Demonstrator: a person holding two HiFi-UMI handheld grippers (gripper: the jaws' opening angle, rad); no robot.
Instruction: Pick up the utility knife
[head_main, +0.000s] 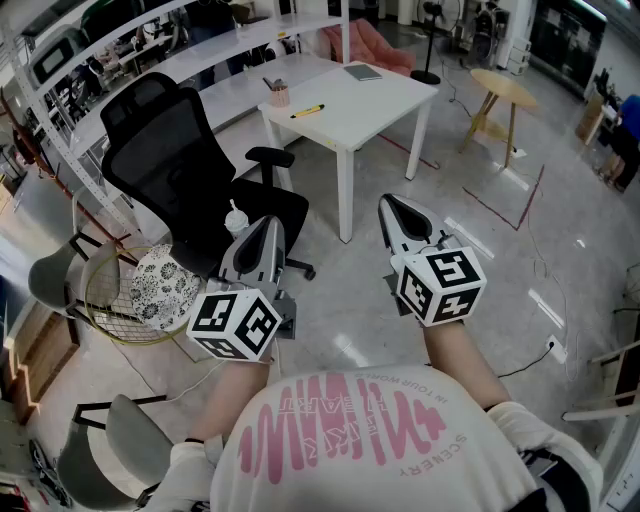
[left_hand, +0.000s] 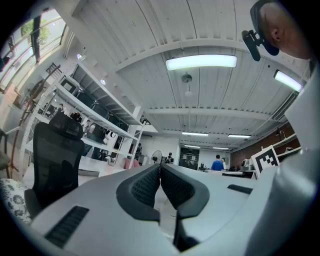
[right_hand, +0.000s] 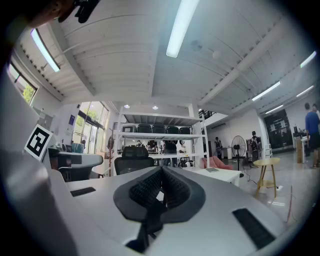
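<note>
Your left gripper (head_main: 268, 224) and right gripper (head_main: 390, 203) are closed and empty; the utility knife (head_main: 307, 111) lies crosswise well beyond their fingers, shown only by the head view

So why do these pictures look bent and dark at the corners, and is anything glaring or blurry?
Head view: a wide-angle lens bows the room outward, and lights glare off the glossy floor. Left gripper view: black rounded corners, a blown-out ceiling light, and the close left gripper looks soft. Right gripper view: the same dark rim, a bright light strip, and curved ceiling lines.
</note>
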